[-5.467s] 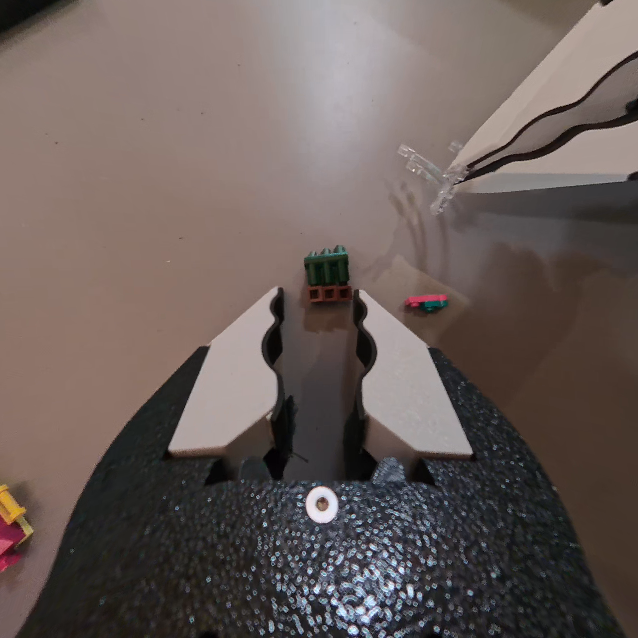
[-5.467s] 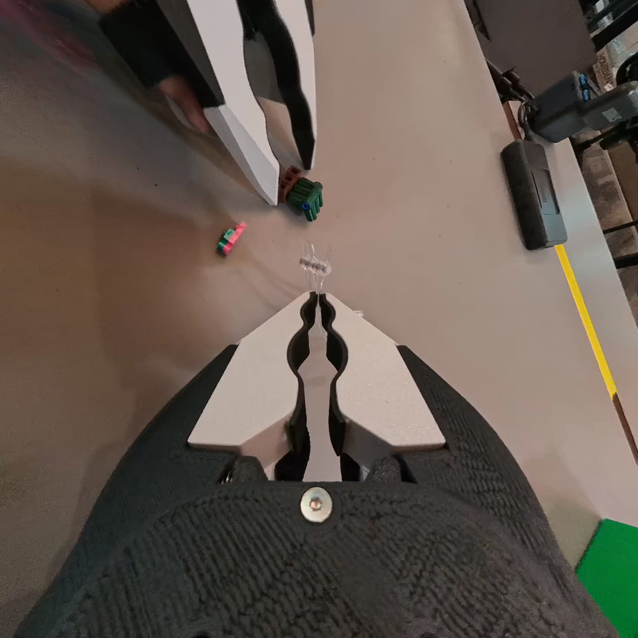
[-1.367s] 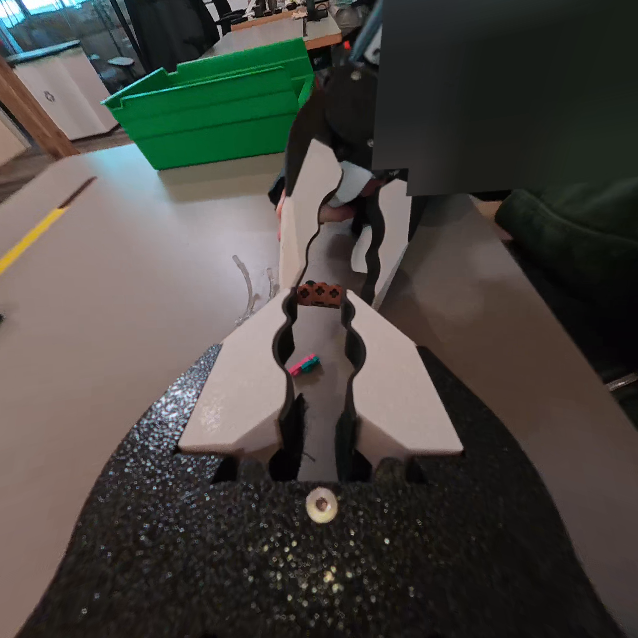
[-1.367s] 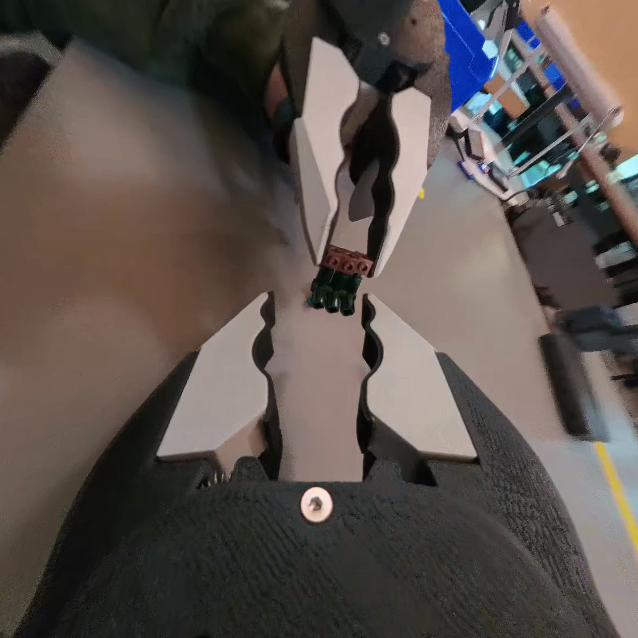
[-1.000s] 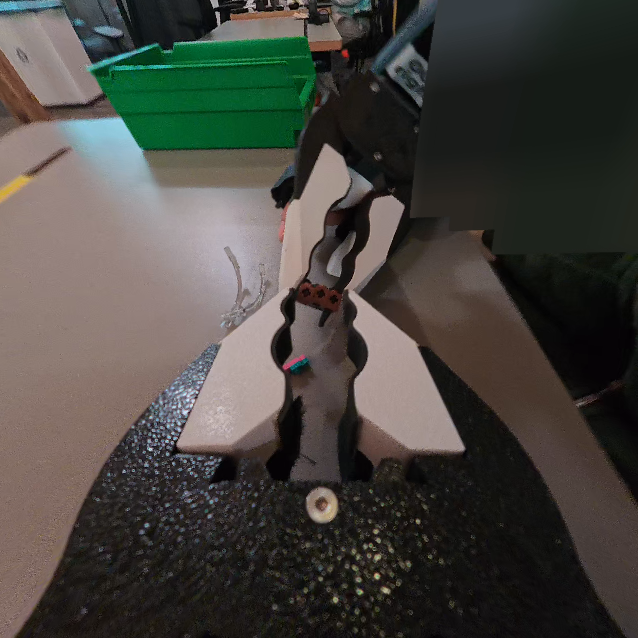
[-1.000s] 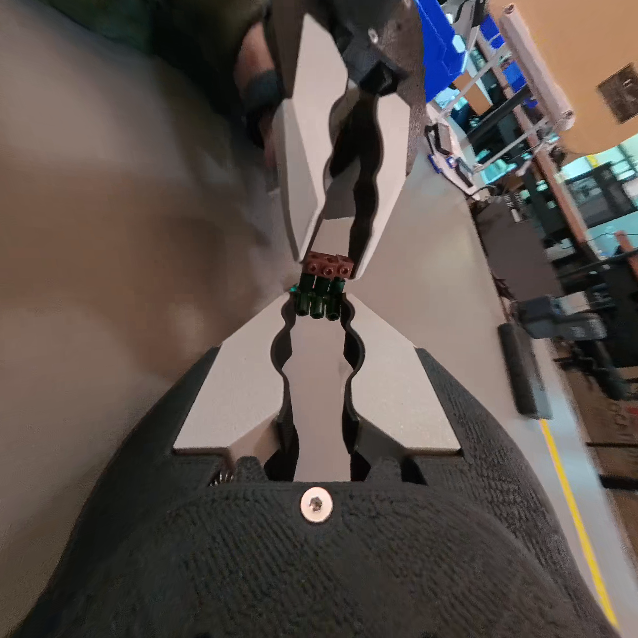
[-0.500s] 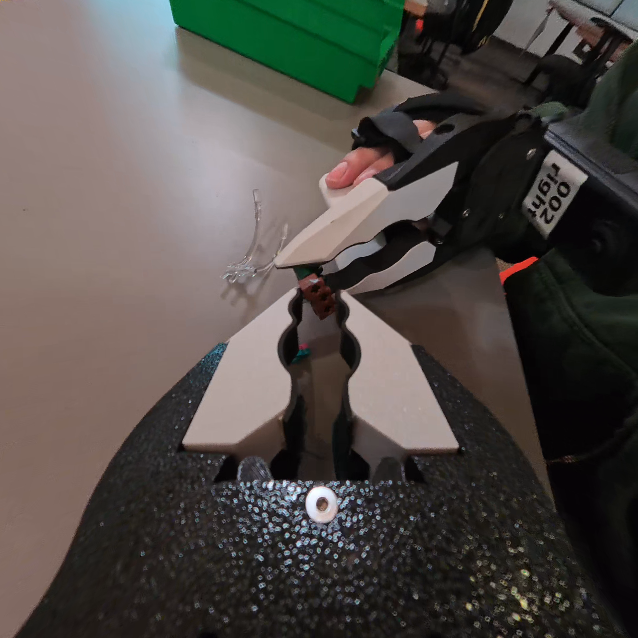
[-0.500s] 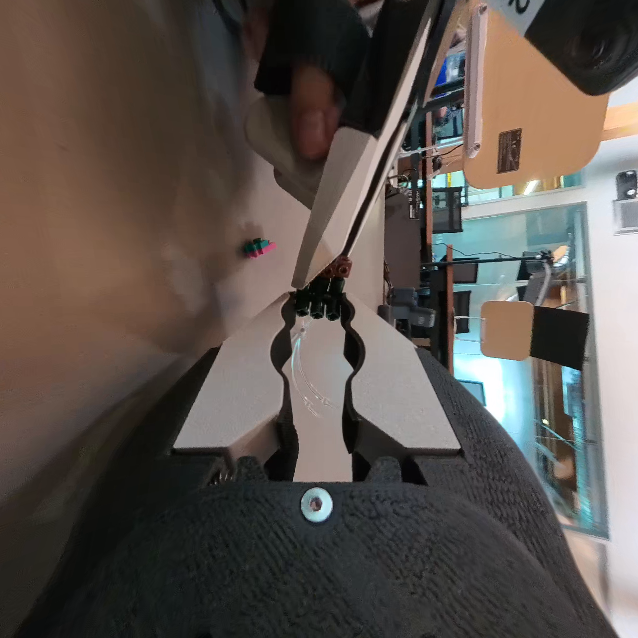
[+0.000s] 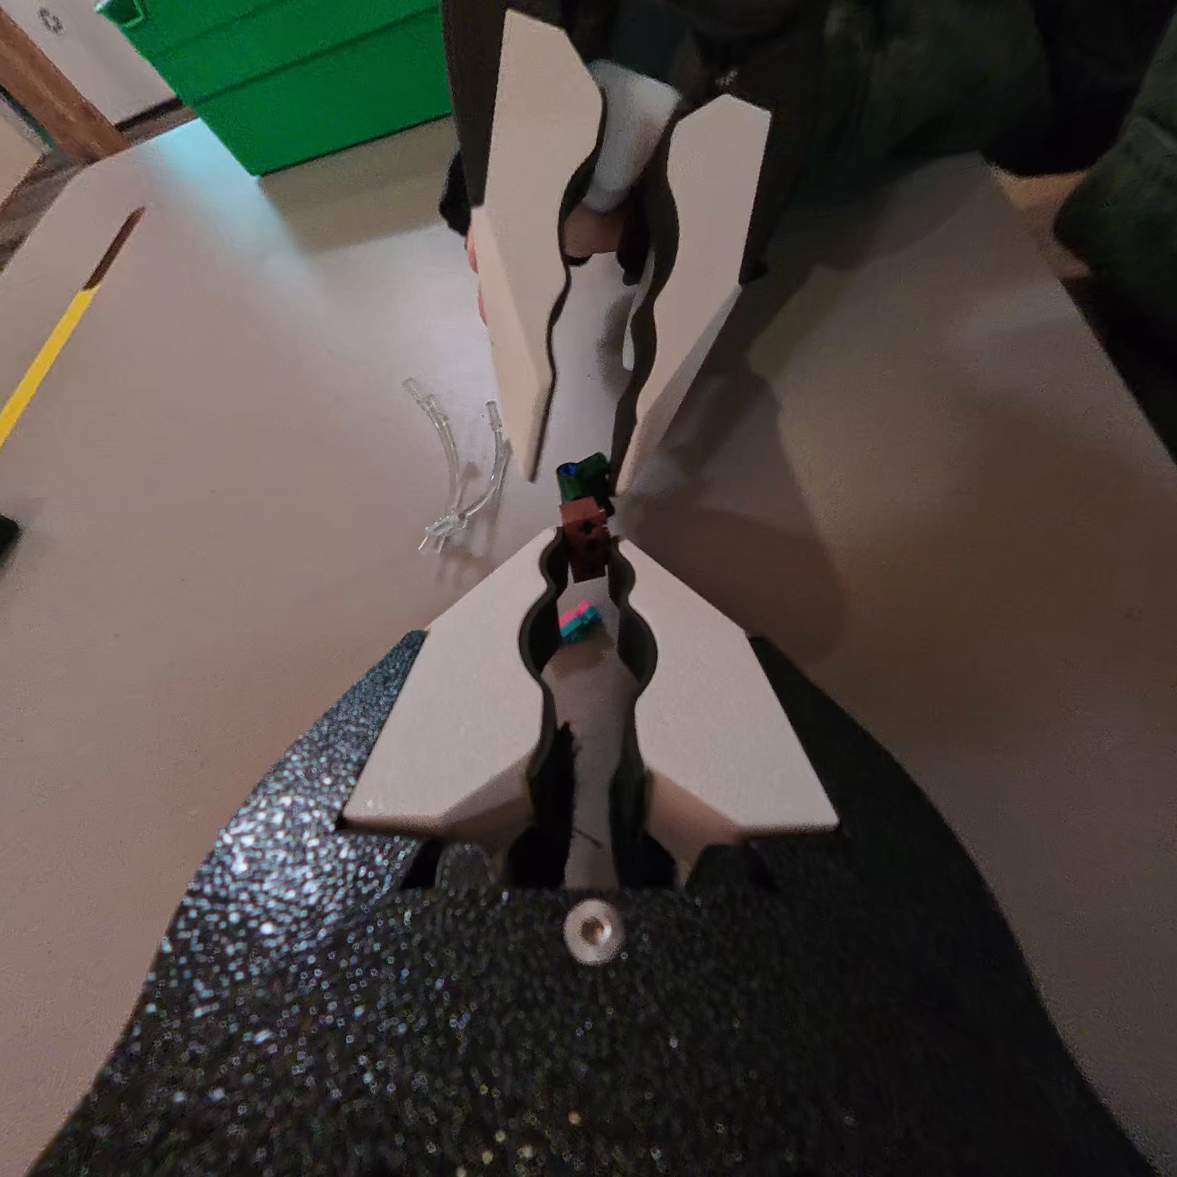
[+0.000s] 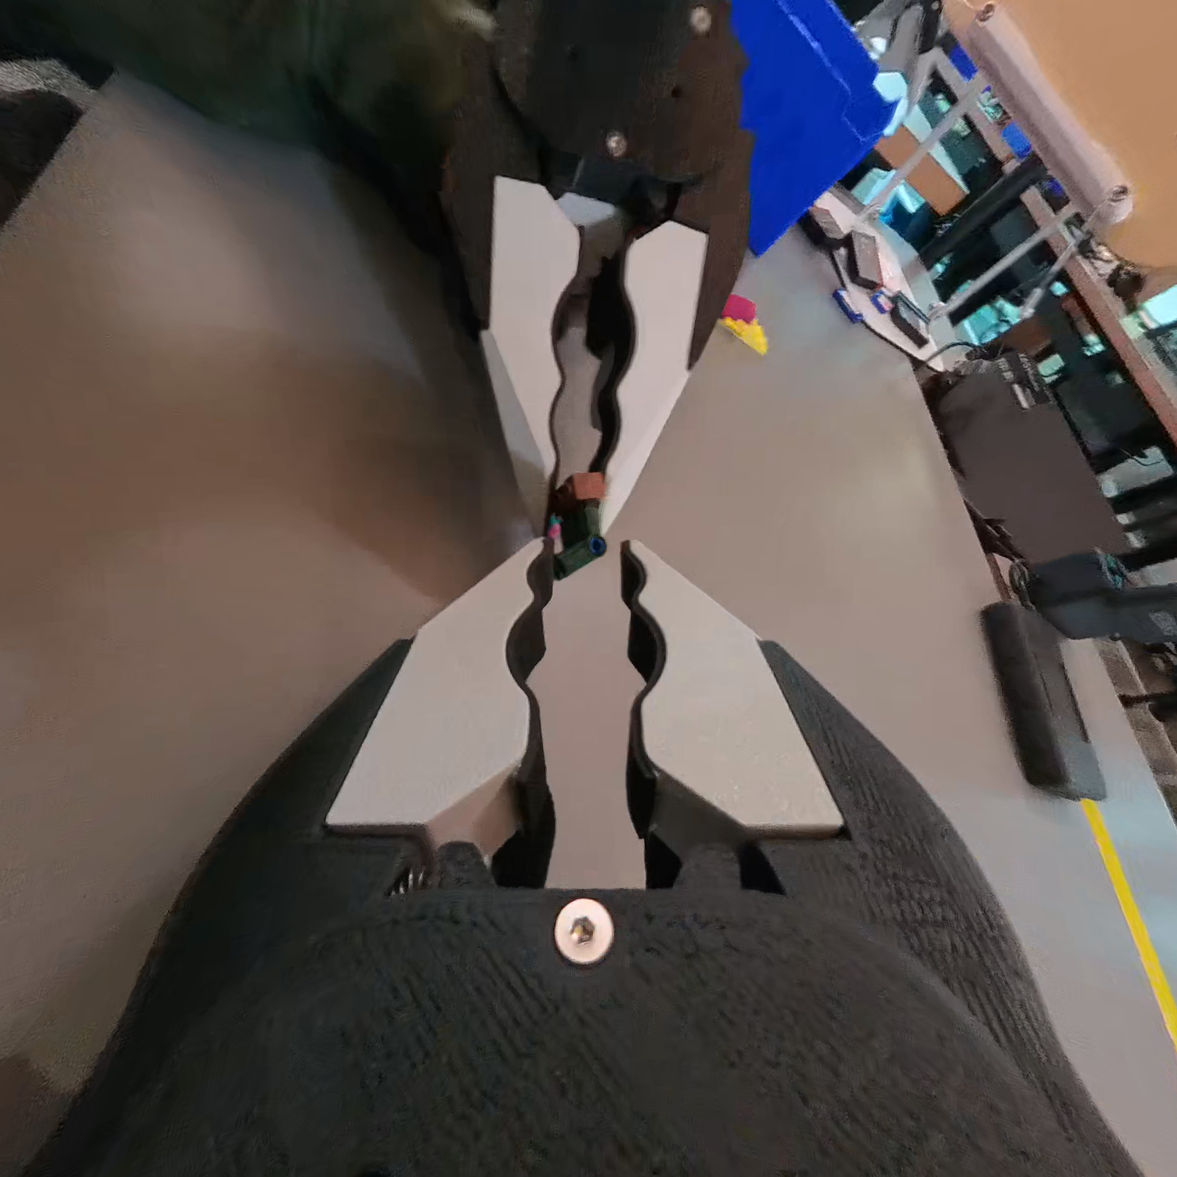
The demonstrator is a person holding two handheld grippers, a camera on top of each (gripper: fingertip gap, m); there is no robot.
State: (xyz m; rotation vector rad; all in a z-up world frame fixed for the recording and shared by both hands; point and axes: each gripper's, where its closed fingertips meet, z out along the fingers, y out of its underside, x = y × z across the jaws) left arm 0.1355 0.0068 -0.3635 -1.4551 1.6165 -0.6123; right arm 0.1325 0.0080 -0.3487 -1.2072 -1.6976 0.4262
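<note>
The left gripper point(image 9: 584, 549) is narrow and clamps the brown brick point(image 9: 586, 548) at its tips. A dark green studded piece point(image 9: 581, 479) sits on the far end of this brick. The right gripper point(image 10: 581, 549) faces it tip to tip, its jaws parted around the green piece without pressing it. A clear plastic part point(image 9: 462, 471) lies left of the tips, and a pink and teal piece point(image 9: 578, 623) is seen between the left fingers, on the table point(image 9: 223, 446).

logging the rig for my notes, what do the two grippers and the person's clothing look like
Both grippers match: the left gripper and right gripper have a black, rough-textured body, a silver screw at centre, and two pale grey wedge-shaped jaws with wavy black inner edges. The person wears a dark green sleeve and a black fingerless glove.
</note>
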